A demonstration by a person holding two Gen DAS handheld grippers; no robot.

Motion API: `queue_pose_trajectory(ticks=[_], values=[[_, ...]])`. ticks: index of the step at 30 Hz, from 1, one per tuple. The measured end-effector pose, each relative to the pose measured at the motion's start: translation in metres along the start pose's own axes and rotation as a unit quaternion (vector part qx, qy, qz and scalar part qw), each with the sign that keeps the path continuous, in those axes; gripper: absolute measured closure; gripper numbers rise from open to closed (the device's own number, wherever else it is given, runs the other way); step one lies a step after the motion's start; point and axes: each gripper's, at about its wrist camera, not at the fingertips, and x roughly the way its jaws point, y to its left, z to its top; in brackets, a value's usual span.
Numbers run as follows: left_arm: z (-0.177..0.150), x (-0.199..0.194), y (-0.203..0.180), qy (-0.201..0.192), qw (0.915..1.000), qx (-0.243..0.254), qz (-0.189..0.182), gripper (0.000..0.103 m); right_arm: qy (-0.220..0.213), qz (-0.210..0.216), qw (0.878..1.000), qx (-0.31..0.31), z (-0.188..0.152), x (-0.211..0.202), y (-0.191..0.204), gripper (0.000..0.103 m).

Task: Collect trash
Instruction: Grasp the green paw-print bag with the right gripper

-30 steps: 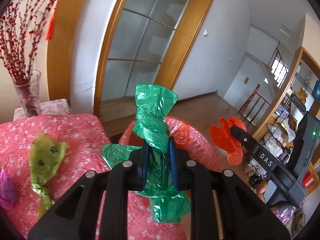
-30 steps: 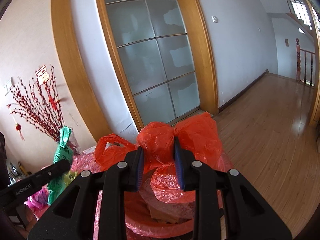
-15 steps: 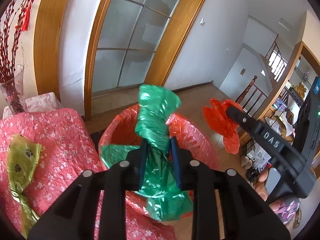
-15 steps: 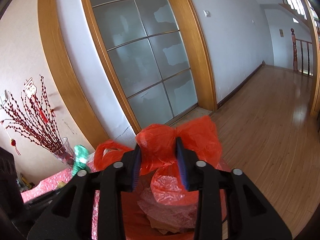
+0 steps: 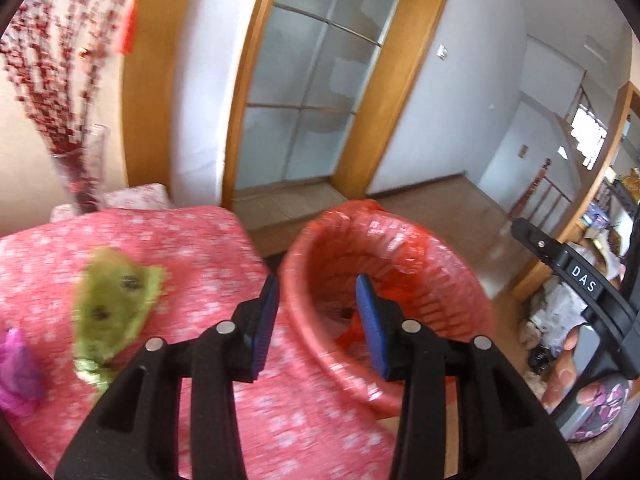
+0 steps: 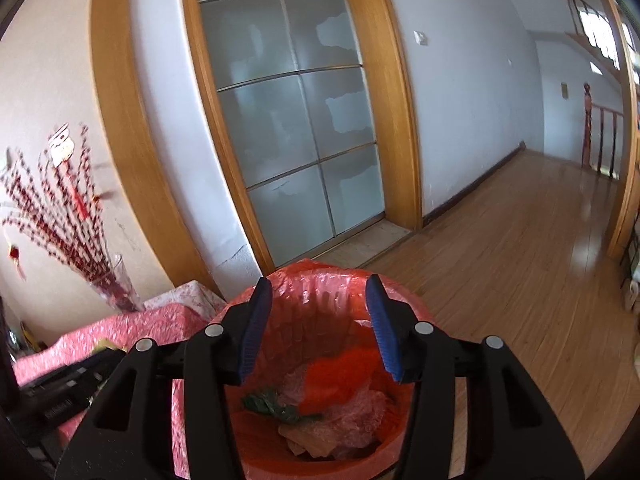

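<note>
Both tongs (image 6: 316, 322) spread, trash (image 6: 332, 380) below in bin (image 6: 320, 280)

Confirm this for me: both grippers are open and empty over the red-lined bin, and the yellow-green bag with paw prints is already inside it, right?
Not quite. The yellow-green bag is not in the bin; the left wrist view shows it lying on the pink floral tablecloth beside it. The rest holds: the left gripper and right gripper are both open and empty.

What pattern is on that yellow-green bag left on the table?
Dark paw prints on the yellow-green bag, blurred but clearest in the left wrist view.
</note>
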Motion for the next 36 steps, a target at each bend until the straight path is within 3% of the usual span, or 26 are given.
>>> queue_pose_trajectory(ticks=[6, 14, 24, 30, 36], values=[[-0.012, -0.046, 0.032, -0.037, 0.9969, 0.007, 0.070, 0.060, 0.004, 0.033, 0.998, -0.046, -0.008, -0.006, 0.038, 0.053], [-0.035, -0.115, 0.108, -0.064, 0.9859, -0.038, 0.150, 0.059, 0.036, 0.111, 0.988, -0.098, -0.027, -0.003, 0.111, 0.054], [-0.064, -0.203, 0.206, -0.091, 0.9541, -0.109, 0.264, 0.059, 0.098, 0.189, 0.963, -0.166, -0.071, 0.010, 0.211, 0.062], [-0.077, -0.231, 0.240, -0.099, 0.9406, -0.145, 0.291, 0.059, 0.142, 0.200, 0.947, -0.207, -0.106, 0.027, 0.255, 0.064], [-0.084, -0.244, 0.258, -0.100, 0.9350, -0.167, 0.296, 0.059, 0.185, 0.199, 0.939, -0.212, -0.126, 0.046, 0.275, 0.064]])
